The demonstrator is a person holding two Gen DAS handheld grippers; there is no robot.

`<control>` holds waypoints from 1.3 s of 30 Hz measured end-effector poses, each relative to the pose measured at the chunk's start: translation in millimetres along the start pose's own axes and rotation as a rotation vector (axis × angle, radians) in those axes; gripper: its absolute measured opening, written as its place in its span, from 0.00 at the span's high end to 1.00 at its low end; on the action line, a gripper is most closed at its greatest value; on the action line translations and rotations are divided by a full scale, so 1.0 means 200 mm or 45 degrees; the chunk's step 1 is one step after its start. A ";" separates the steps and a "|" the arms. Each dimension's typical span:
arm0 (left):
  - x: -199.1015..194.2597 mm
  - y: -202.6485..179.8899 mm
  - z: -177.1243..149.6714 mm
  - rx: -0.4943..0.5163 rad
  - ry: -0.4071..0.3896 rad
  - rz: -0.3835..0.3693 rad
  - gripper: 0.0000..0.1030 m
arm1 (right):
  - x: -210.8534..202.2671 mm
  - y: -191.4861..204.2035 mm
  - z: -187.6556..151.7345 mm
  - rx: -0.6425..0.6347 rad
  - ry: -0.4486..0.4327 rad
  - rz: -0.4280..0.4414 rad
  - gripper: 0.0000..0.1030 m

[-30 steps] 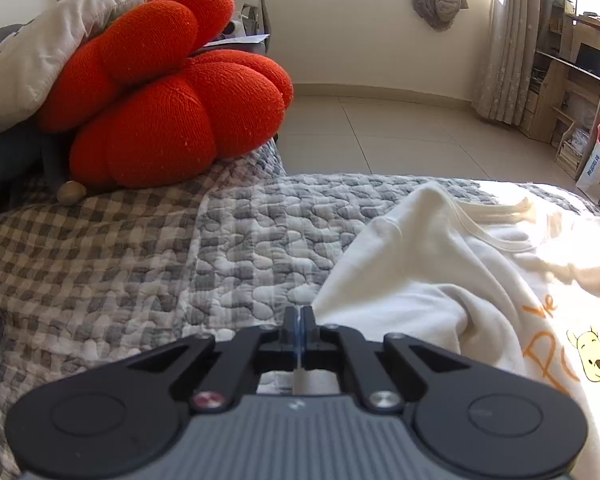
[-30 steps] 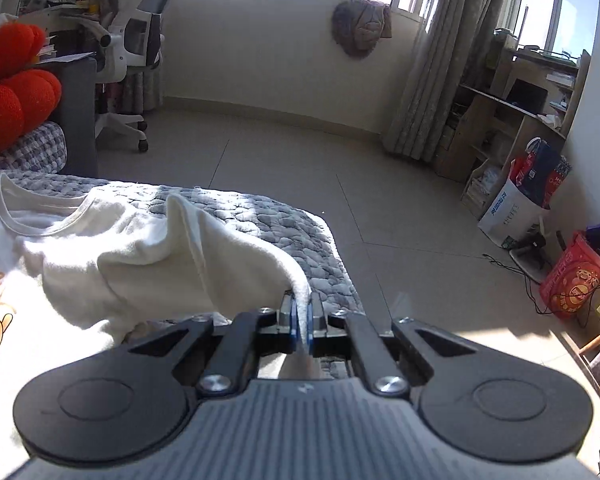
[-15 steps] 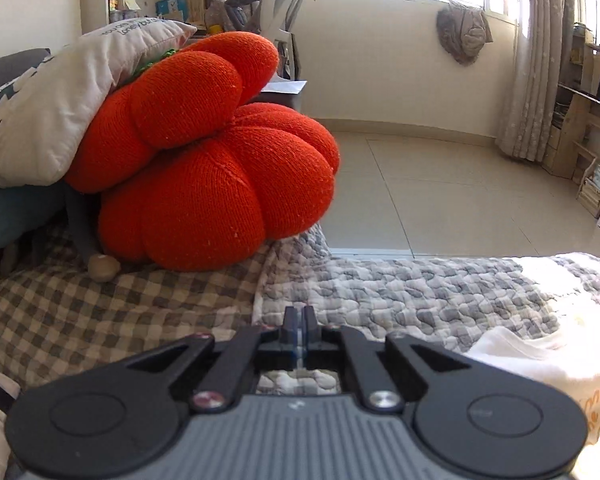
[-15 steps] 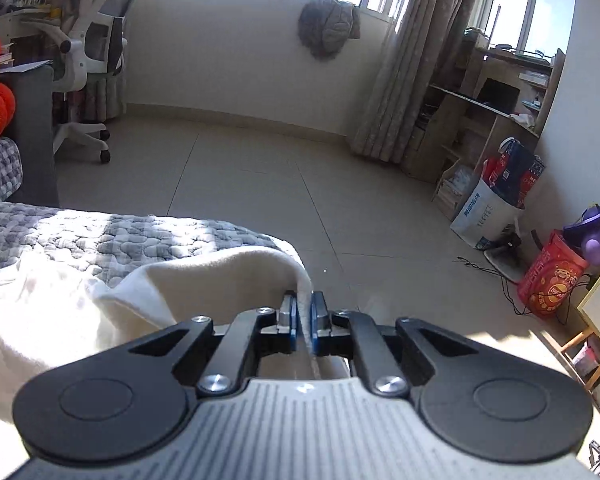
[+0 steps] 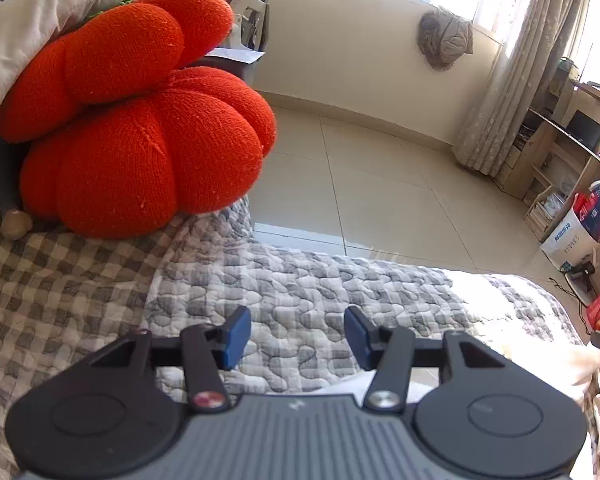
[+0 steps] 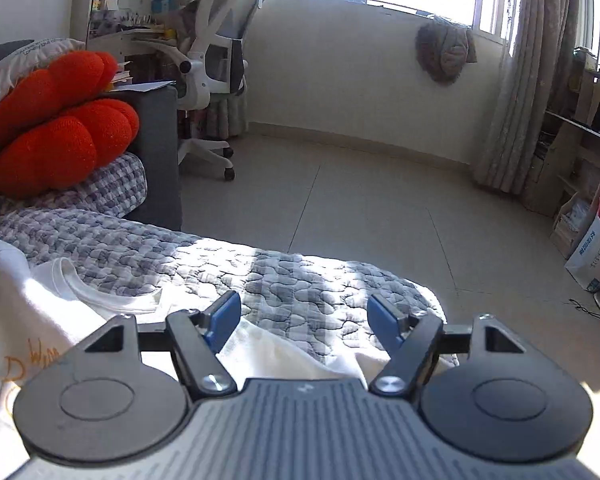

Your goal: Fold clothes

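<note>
A cream white shirt (image 6: 40, 312) with an orange print lies on the grey quilted bed cover (image 6: 300, 280), at the lower left of the right wrist view; its sleeve runs under my right gripper. My right gripper (image 6: 304, 316) is open and empty just above that cloth. In the left wrist view only a bit of the shirt (image 5: 596, 364) shows at the lower right. My left gripper (image 5: 296, 334) is open and empty over the bare quilt (image 5: 300, 292).
A big orange pumpkin cushion (image 5: 140, 120) and a pale pillow (image 5: 40, 12) sit at the left on a checked blanket (image 5: 52, 280). The bed's far edge drops to a tiled floor (image 6: 360, 200). An office chair (image 6: 216, 68) and shelves stand beyond.
Both grippers were shut, the right one on the shirt's cloth; now both are open and the cloth is let go. The left gripper has swung left, away from the shirt.
</note>
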State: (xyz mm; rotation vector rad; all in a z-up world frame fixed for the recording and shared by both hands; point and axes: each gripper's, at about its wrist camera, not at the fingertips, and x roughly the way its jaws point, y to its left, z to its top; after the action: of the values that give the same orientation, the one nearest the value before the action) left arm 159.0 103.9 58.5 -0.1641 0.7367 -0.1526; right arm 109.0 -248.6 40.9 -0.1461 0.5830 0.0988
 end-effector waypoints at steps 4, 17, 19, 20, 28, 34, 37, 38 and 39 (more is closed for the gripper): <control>0.21 -0.14 -0.04 0.156 0.164 -0.010 0.34 | 0.24 0.13 0.04 -0.101 0.170 0.131 0.41; 0.32 -0.26 -0.08 0.341 0.114 -0.096 0.94 | 0.26 0.21 0.01 -0.335 0.110 0.092 0.94; 0.28 -0.25 0.00 0.300 0.025 -0.060 0.94 | 0.23 0.20 0.06 -0.280 -0.007 -0.014 0.94; 0.27 -0.25 0.03 0.293 -0.023 -0.031 0.94 | 0.21 0.20 0.09 -0.266 -0.062 -0.073 0.94; 0.43 -0.37 0.06 0.364 -0.114 0.309 0.93 | 0.49 0.29 0.12 -0.183 0.030 -0.249 0.93; 0.22 -0.24 0.08 0.200 -0.181 0.374 0.84 | 0.36 0.32 0.03 -0.158 -0.038 -0.246 0.48; -0.03 -0.12 0.09 0.049 -0.184 0.357 0.79 | 0.15 0.26 0.03 -0.101 -0.047 -0.239 0.47; -0.15 -0.10 0.04 0.035 -0.166 0.322 0.74 | 0.09 0.23 0.02 -0.063 -0.035 -0.225 0.47; -0.26 -0.08 -0.01 0.022 -0.147 0.288 0.71 | 0.01 0.21 -0.01 0.007 -0.005 -0.152 0.47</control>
State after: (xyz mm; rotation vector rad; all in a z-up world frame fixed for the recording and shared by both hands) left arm 118.6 98.2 93.1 -0.0719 0.6336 0.0654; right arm 103.3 -207.6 33.9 -0.1750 0.5695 -0.0182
